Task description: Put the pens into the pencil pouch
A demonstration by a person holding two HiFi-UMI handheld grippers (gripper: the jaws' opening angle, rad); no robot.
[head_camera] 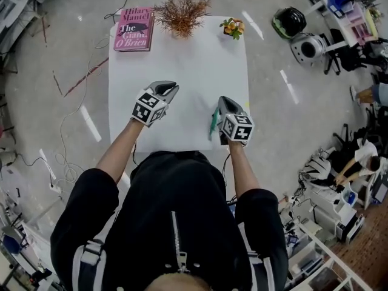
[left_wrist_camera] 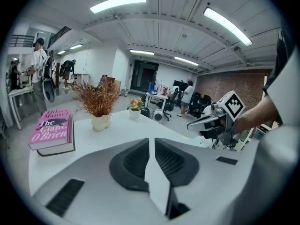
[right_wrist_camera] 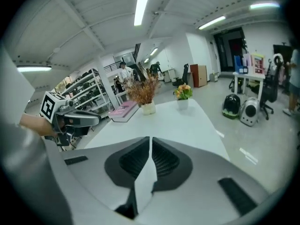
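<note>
Both grippers hover over the near half of the white table point(head_camera: 188, 65). My left gripper point(head_camera: 171, 87) is shut, and in the left gripper view its jaws point(left_wrist_camera: 151, 142) meet with nothing between them. My right gripper point(head_camera: 224, 100) is also shut and empty, its pads together in the right gripper view point(right_wrist_camera: 150, 142). A slim teal thing point(head_camera: 213, 123) shows just left of the right gripper, near the table's front edge. I cannot tell whether it is a pen or the pouch, or whether it lies on the table. No other pen shows.
A pink book point(head_camera: 134, 29) lies at the far left corner. A dried brown plant in a white pot point(head_camera: 182, 14) and a small flower pot point(head_camera: 232, 27) stand along the far edge. Chairs, shelves, cables and people surround the table on the floor.
</note>
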